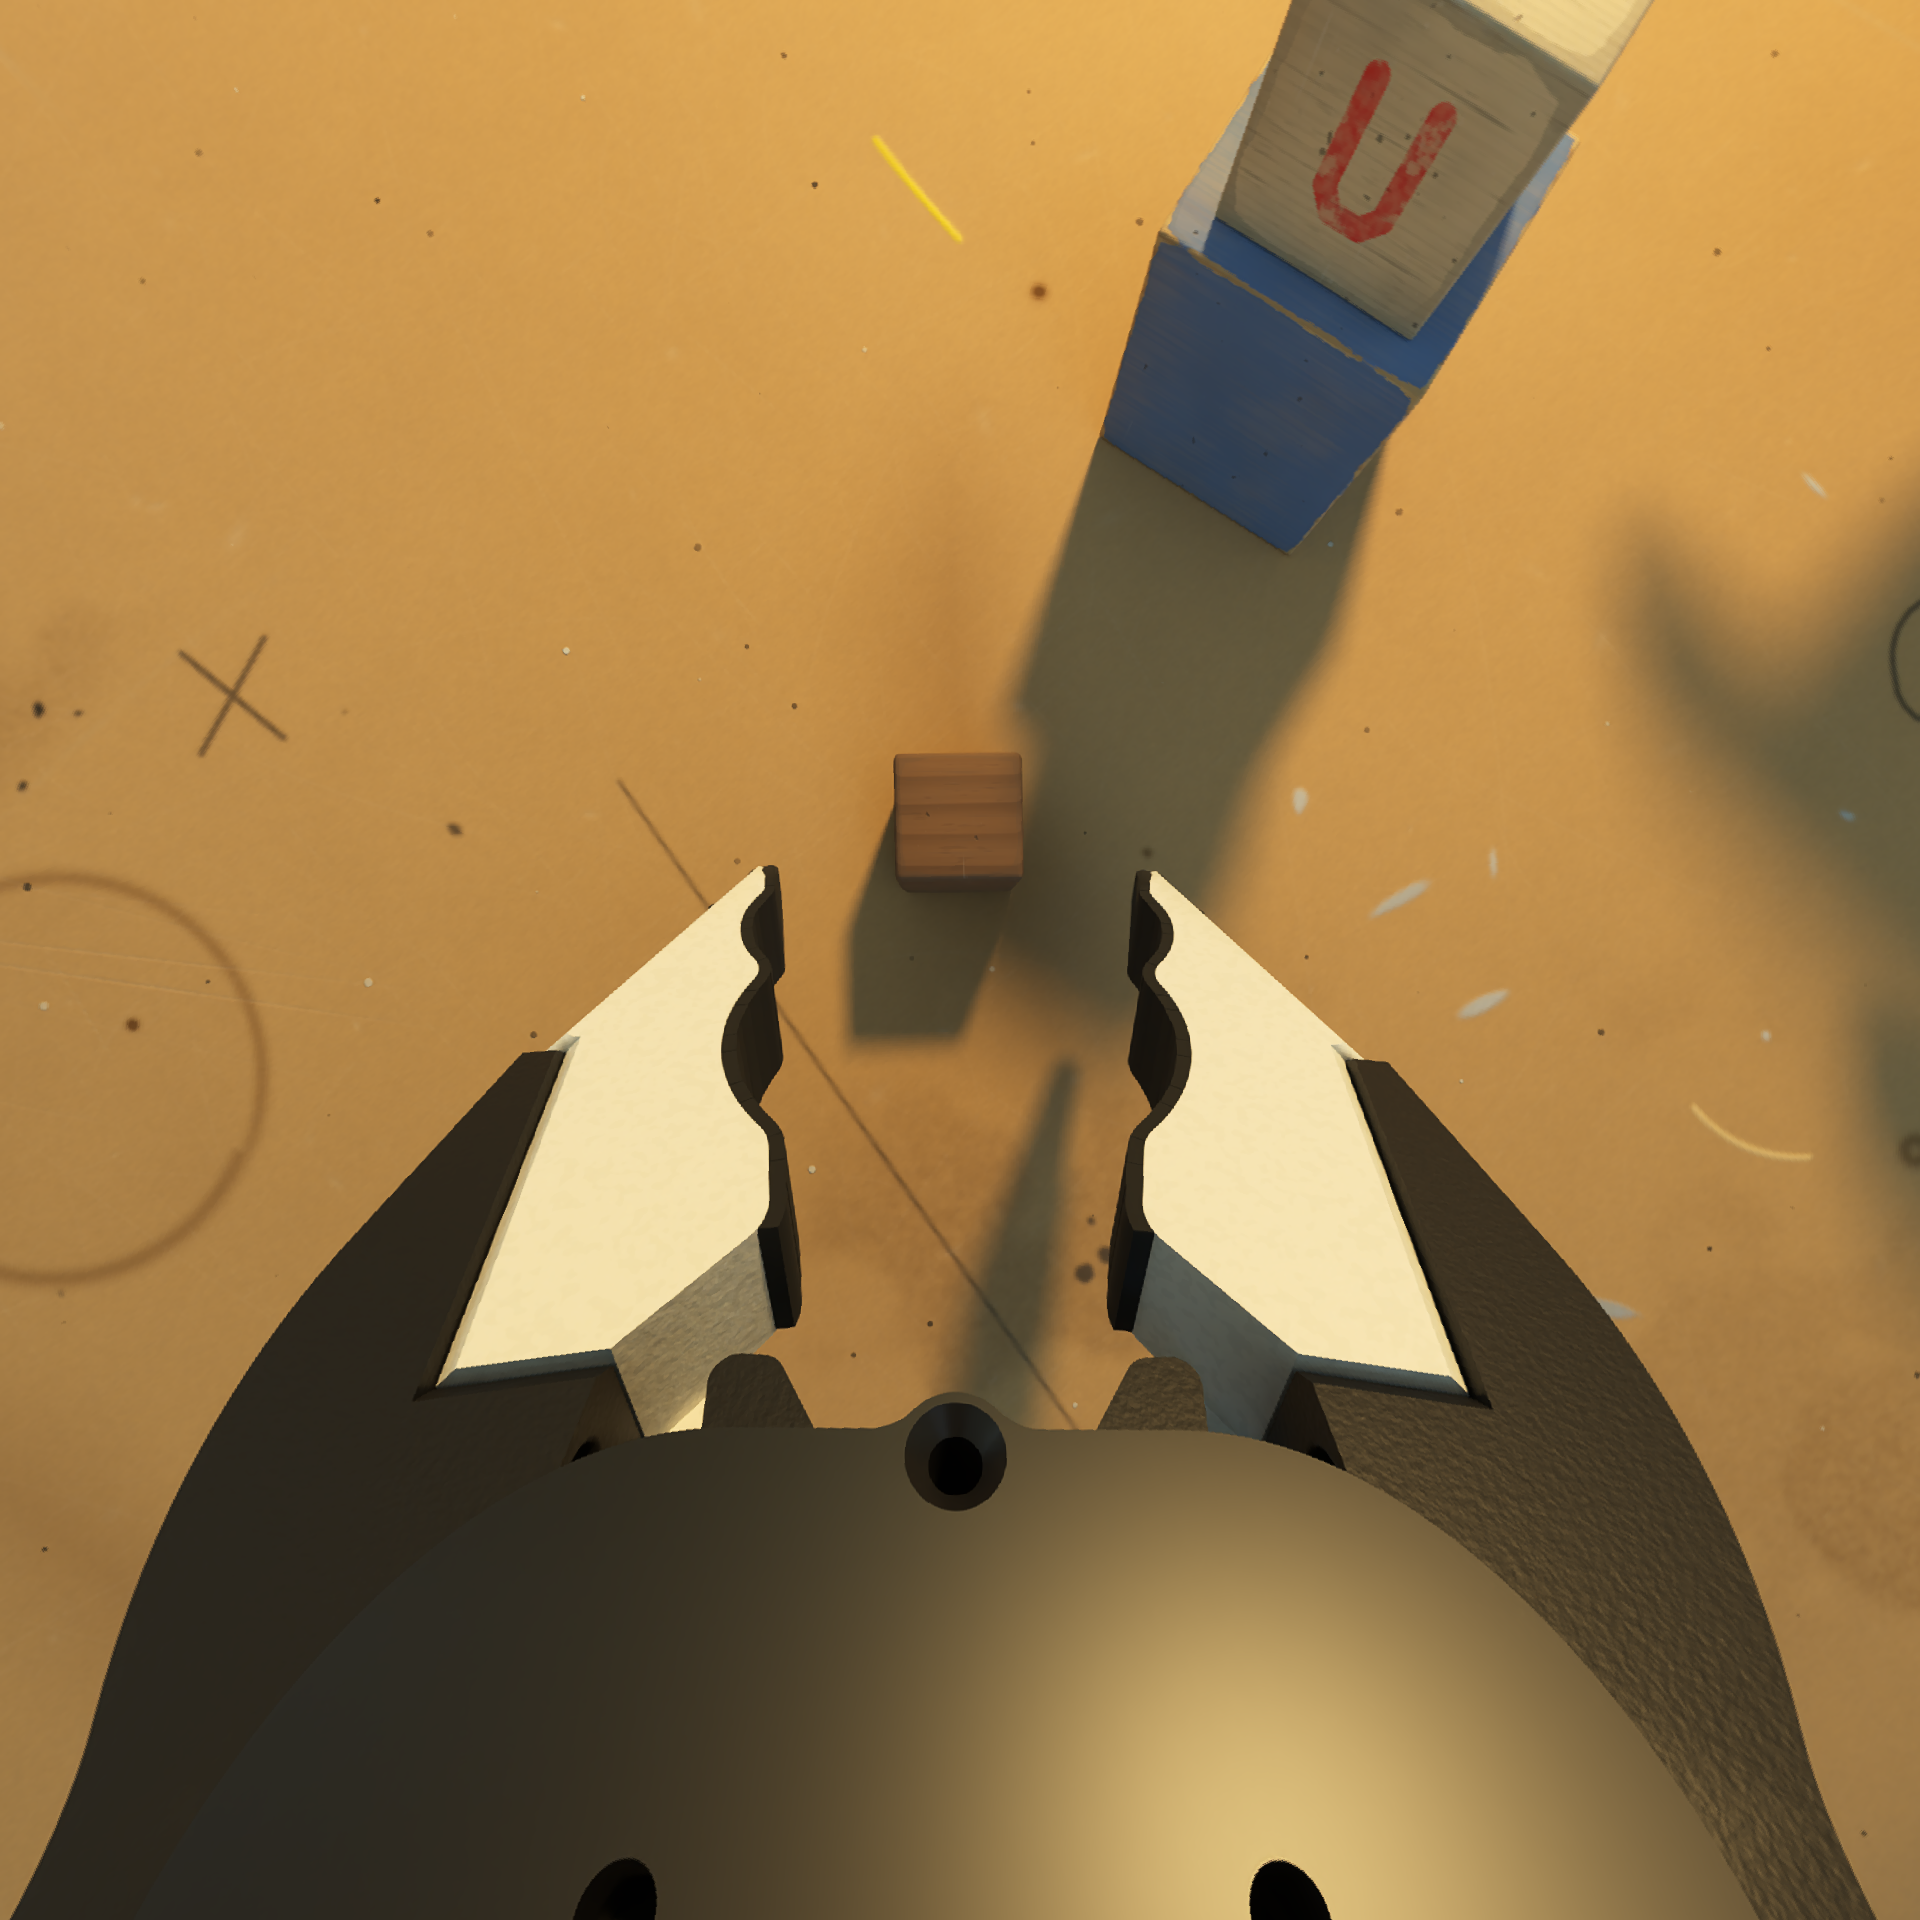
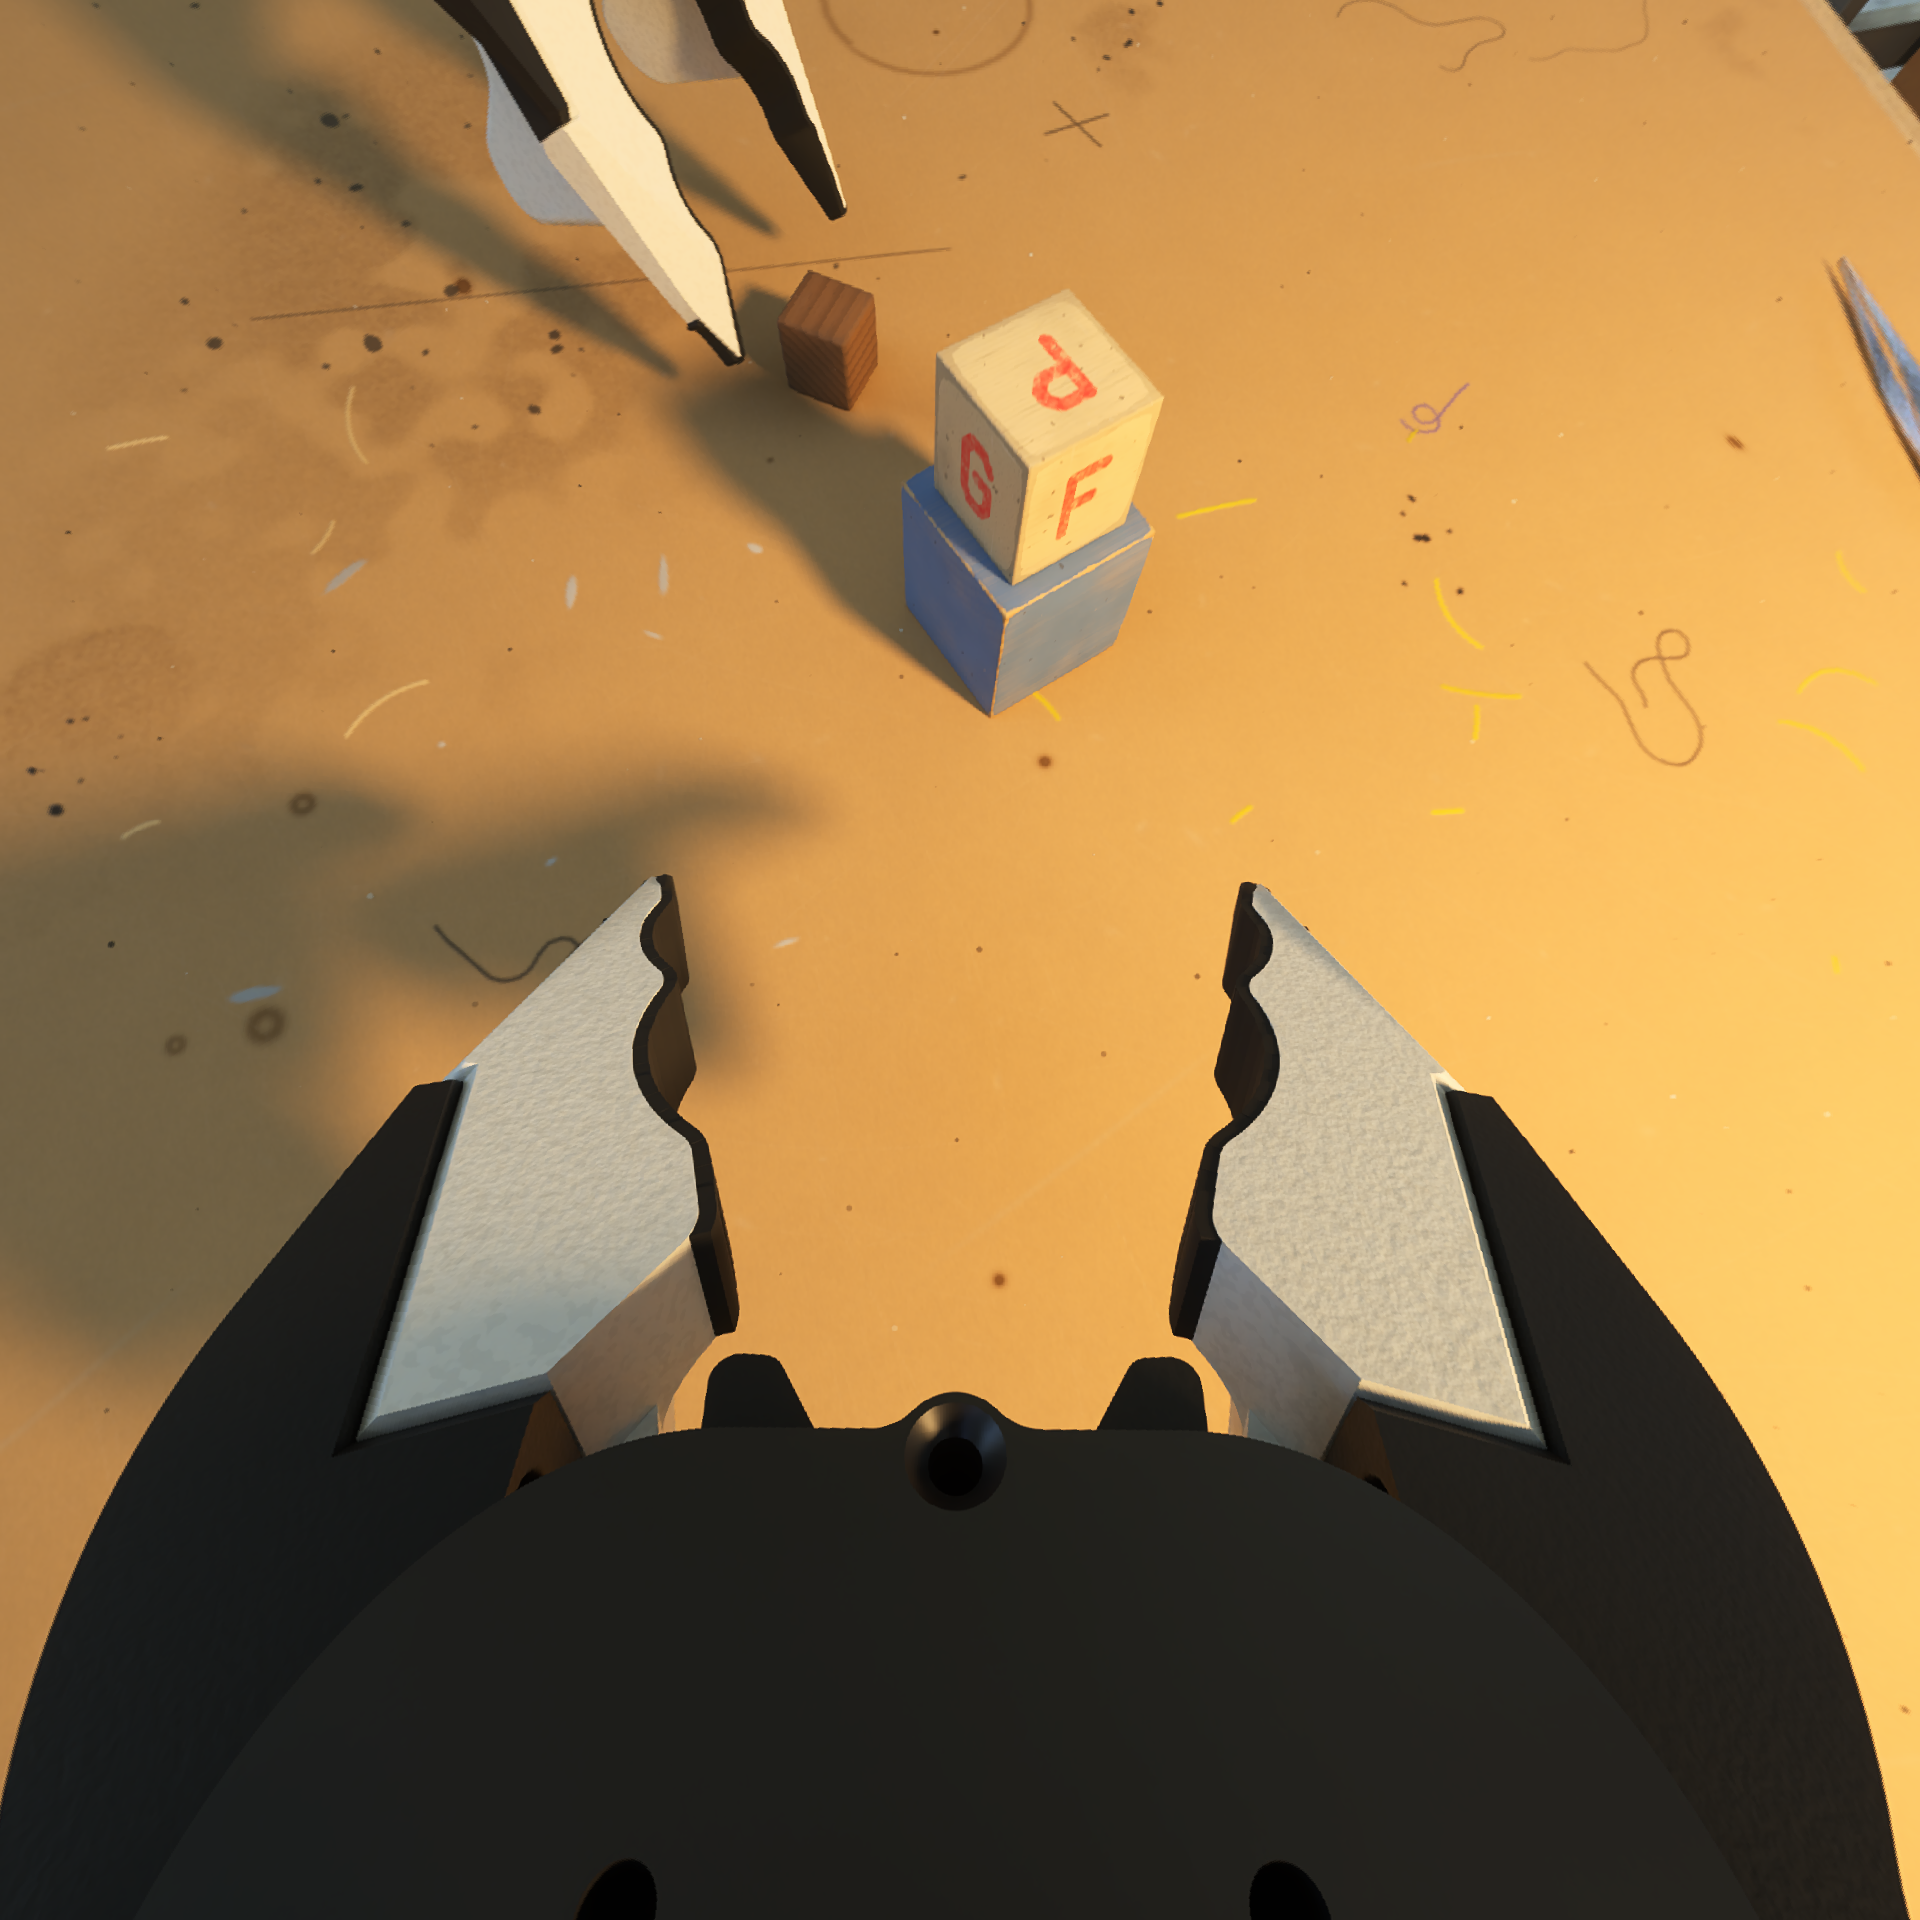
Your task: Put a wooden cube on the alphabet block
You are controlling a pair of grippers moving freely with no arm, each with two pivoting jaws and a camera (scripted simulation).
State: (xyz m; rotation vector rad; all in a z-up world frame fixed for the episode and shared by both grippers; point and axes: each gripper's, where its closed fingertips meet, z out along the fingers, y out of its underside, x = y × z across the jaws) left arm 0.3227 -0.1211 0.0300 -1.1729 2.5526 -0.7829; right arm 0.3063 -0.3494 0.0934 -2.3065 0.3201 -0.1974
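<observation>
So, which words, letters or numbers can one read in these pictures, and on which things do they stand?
Alphabet block: one red letter on each visible face; I do not quote them.
Blue block, cube: no writing.
Table: only scribbles, no words.

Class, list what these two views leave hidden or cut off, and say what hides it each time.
- Alphabet block, left wrist view: its top is cut off by the picture's upper edge.
- Blue block, both views: most of its top is covered by the alphabet block.
- Wooden cube: its underside and far faces are turned away in both views.
- Left gripper, right wrist view: its body is cut off by the top edge.
</observation>
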